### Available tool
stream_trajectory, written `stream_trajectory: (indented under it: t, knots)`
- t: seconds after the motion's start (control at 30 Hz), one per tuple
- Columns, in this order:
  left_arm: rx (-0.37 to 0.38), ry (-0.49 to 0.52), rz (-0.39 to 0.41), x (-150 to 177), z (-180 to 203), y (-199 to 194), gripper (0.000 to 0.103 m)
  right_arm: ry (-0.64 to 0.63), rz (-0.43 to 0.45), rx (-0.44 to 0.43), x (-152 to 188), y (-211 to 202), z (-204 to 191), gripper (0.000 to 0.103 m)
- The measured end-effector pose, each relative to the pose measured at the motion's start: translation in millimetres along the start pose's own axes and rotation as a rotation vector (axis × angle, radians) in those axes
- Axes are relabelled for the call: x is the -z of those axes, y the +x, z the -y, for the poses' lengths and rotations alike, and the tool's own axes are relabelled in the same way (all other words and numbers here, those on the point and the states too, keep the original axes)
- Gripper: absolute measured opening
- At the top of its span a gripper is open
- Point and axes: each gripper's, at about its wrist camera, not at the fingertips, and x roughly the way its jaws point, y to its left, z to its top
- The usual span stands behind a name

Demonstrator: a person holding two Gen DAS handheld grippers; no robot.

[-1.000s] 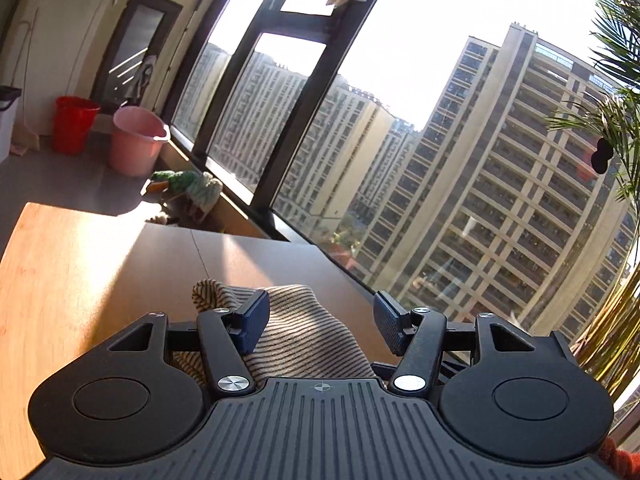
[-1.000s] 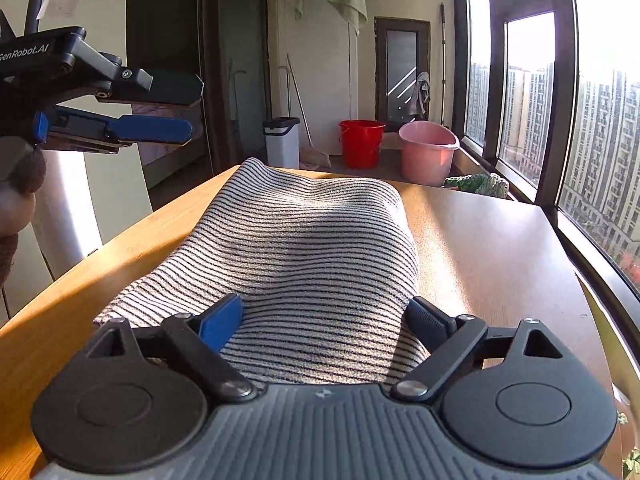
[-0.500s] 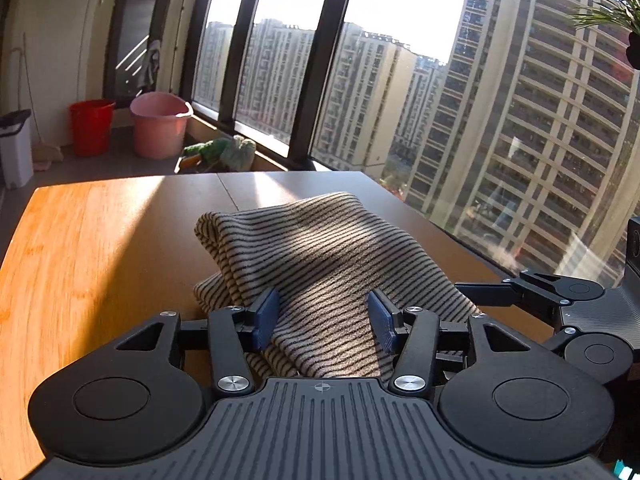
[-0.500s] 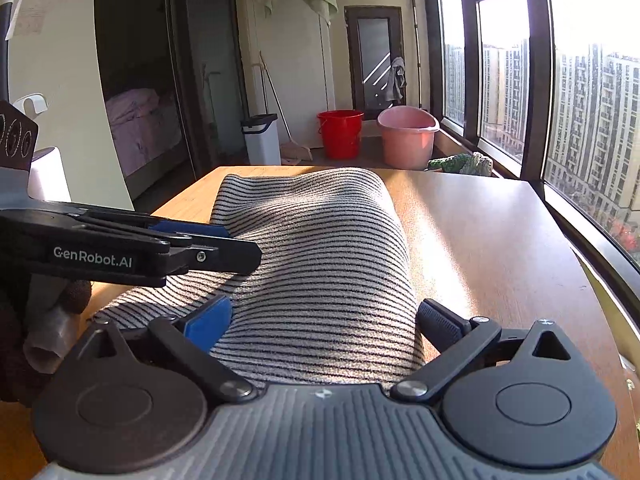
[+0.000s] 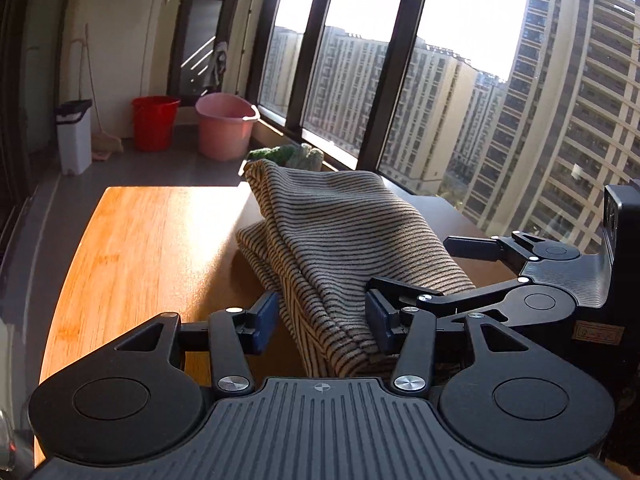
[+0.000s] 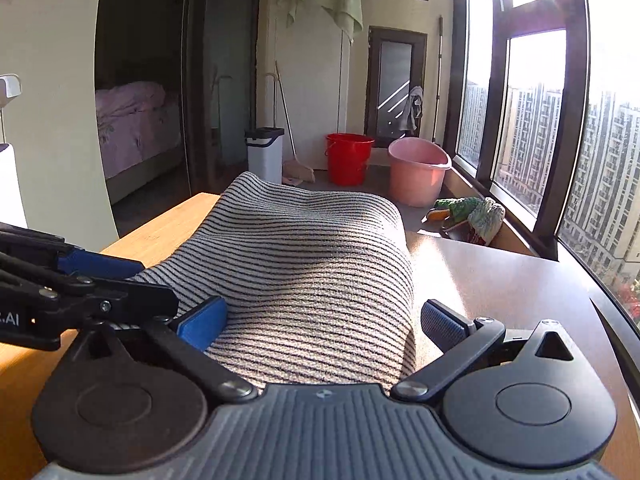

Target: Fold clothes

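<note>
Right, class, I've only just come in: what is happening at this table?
A person is folding a striped cloth on a wooden table, with a hand-held gripper in each hand. The left hand-held gripper and the right hand-held gripper both stand open around the near end of the cloth, close side by side. Neither has clamped it.

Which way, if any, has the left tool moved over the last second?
Yes. In the right wrist view the left tool has dropped from high against the wall to the striped cloth on the table.

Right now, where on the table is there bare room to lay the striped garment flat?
Bare wood lies on the table left of the striped garment, out to its left edge. A shaded strip lies between garment and window side. It is crowded where left gripper and right gripper meet.
</note>
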Motion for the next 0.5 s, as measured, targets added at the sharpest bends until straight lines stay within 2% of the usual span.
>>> stream_trajectory:
  t: [0.13, 0.23, 0.3, 0.37, 0.5]
  knots:
    - [-0.009, 0.030, -0.006, 5, 4, 1, 0.056, 0.051, 0.009, -0.006, 4, -16, 16, 0.102]
    - [-0.018, 0.055, -0.002, 7, 7, 0, 0.058, 0.085, -0.021, 0.015, 13, -18, 23, 0.102]
    - [-0.026, 0.054, 0.003, 11, 2, 1, 0.069, 0.107, -0.043, 0.029, 20, -18, 28, 0.102]
    - [-0.032, 0.047, 0.012, 14, -3, 2, 0.073, 0.131, -0.069, 0.033, 19, -11, 29, 0.103]
    - [-0.045, -0.006, 0.053, 18, -7, -6, 0.073, 0.147, -0.055, 0.042, 18, -11, 28, 0.103]
